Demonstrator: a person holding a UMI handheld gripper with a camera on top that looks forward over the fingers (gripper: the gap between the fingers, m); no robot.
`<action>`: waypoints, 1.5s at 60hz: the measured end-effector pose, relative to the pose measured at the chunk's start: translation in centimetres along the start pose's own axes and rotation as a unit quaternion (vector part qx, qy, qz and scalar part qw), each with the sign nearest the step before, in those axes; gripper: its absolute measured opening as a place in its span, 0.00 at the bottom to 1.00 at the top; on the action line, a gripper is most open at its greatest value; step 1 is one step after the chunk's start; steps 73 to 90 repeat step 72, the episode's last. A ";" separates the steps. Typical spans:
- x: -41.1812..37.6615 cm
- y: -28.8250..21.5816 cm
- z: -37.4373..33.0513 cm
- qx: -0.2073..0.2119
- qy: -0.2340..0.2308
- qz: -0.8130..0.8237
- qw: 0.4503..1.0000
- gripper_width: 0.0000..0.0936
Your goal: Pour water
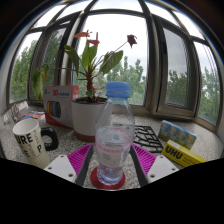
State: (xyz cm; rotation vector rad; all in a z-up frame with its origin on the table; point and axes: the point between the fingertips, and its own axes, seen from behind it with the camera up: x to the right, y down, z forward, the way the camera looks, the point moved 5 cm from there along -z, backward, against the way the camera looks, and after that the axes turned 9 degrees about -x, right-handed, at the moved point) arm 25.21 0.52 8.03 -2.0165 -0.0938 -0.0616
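A clear plastic water bottle (113, 128) with a blue cap stands upright on a red coaster (97, 183) on the windowsill counter. It stands between the fingers of my gripper (112, 150). The magenta pads (80, 158) flank its lower body with a thin gap at each side, so the gripper is open. A white mug (30, 142) with black lettering stands to the left of the fingers, its handle toward the bottle.
A white pot with a flowering plant (88, 115) stands just behind the bottle. A pink box (60, 103) is beside the pot. A black grid-like item (148, 136), a blue-yellow box (177, 133) and a yellow pack (185, 153) lie to the right. Bay windows close off the back.
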 end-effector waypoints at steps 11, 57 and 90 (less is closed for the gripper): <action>0.7 0.4 -3.1 -0.036 0.033 0.041 0.998 0.92; -11.6 5.5 -37.6 -0.048 0.101 0.065 0.992 0.91; -13.8 7.6 -43.1 -0.055 0.108 0.050 0.991 0.91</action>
